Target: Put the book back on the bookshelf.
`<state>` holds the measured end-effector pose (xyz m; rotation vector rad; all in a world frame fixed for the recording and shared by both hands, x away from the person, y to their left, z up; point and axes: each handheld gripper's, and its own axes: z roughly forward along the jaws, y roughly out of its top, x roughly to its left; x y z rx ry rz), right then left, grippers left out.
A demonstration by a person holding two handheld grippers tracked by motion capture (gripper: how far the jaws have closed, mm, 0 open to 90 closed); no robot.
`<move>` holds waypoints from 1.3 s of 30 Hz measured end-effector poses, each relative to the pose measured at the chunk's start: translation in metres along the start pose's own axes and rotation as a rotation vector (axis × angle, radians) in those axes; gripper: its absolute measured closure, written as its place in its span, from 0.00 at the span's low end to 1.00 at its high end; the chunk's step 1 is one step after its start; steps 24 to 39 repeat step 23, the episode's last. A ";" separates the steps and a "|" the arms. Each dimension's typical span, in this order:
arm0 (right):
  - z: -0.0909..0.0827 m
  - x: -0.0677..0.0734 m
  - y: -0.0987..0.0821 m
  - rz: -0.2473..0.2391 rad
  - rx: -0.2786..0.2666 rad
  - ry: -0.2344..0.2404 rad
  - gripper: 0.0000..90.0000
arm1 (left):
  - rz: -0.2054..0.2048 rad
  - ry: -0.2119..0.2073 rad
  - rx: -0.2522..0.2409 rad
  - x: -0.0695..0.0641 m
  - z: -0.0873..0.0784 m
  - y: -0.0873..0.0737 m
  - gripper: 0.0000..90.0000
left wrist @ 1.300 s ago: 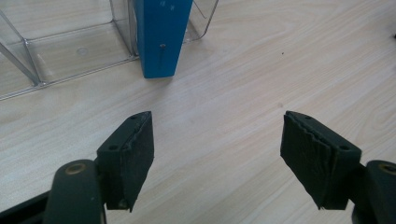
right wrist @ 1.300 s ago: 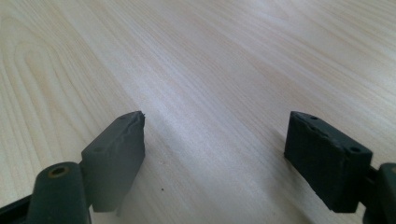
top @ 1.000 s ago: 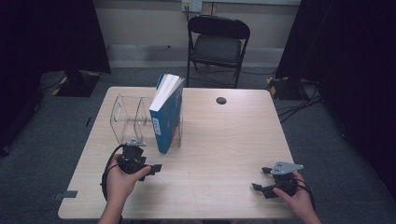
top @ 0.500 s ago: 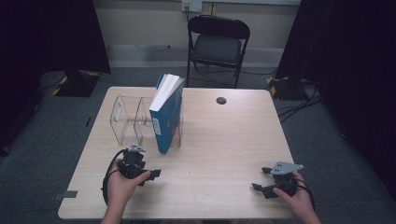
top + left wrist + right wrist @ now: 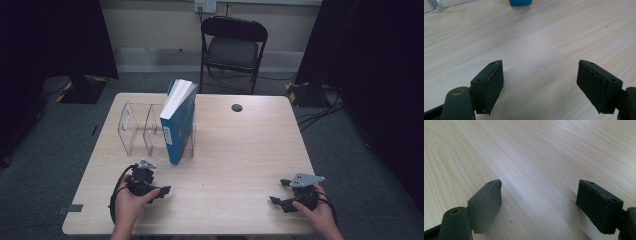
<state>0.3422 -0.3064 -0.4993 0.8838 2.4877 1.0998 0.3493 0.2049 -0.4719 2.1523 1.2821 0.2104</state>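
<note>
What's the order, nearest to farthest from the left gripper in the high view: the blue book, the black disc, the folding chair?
From the left gripper:
1. Blue book, standing in the clear rack just ahead.
2. Black disc, far side of the table.
3. Folding chair, beyond the table.

The high view is looking forward and down from above the person's side, taking in the whole table (image 5: 240, 150). Each gripper view is riding on its tongs, facing along the jaws, close above the wood. The left gripper view is sharing the blue book (image 5: 521, 2) with the high view (image 5: 177, 125).
</note>
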 end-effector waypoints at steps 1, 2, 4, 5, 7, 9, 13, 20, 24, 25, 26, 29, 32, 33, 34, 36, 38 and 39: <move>0.000 0.000 0.000 0.000 0.000 0.001 0.22 | 0.005 0.005 0.006 0.000 0.001 -0.001 0.22; 0.000 0.000 0.000 0.000 0.000 0.000 0.22 | 0.012 0.006 0.012 0.000 0.002 -0.002 0.21; 0.000 0.000 0.000 0.000 0.000 0.000 0.22 | 0.013 0.014 0.013 0.001 0.003 -0.004 0.22; 0.000 0.000 0.000 0.000 0.000 0.000 0.22 | 0.006 0.016 0.008 0.001 0.004 -0.005 0.22; 0.000 0.000 0.000 0.000 0.000 0.000 0.22 | 0.008 0.007 0.012 0.002 0.005 -0.006 0.21; 0.000 0.000 0.000 0.001 0.000 0.000 0.22 | 0.019 0.017 0.010 0.002 0.005 -0.006 0.19; 0.000 0.000 0.000 0.000 0.000 0.000 0.22 | 0.043 0.016 0.012 0.001 0.006 -0.007 0.18; 0.000 0.000 0.000 0.000 0.000 0.000 0.22 | 0.090 0.022 0.005 0.001 0.007 -0.009 0.17; 0.000 0.000 0.000 0.000 0.000 0.000 0.22 | 0.114 0.029 -0.014 0.001 0.007 -0.011 0.16; 0.000 0.000 0.000 0.000 0.000 0.000 0.22 | 0.114 0.029 -0.014 0.001 0.007 -0.011 0.16; 0.000 0.000 0.000 0.000 0.000 0.000 0.22 | 0.114 0.029 -0.014 0.001 0.007 -0.011 0.16; 0.000 0.000 0.000 0.000 0.000 0.000 0.22 | 0.114 0.029 -0.014 0.001 0.007 -0.011 0.16; 0.000 0.000 0.000 0.000 0.000 0.000 0.22 | 0.114 0.029 -0.014 0.001 0.007 -0.011 0.16; 0.000 0.000 0.000 0.000 0.000 0.000 0.22 | 0.114 0.029 -0.014 0.001 0.007 -0.011 0.16; 0.000 0.000 0.000 0.000 0.000 0.000 0.22 | 0.114 0.029 -0.014 0.001 0.007 -0.011 0.16; 0.000 0.000 0.000 0.000 0.000 0.000 0.22 | 0.114 0.029 -0.014 0.001 0.007 -0.011 0.16; 0.000 0.000 0.000 0.000 0.000 0.000 0.22 | 0.114 0.029 -0.014 0.001 0.007 -0.011 0.16; 0.000 0.000 0.000 0.000 0.000 0.000 0.22 | 0.114 0.029 -0.014 0.001 0.007 -0.011 0.16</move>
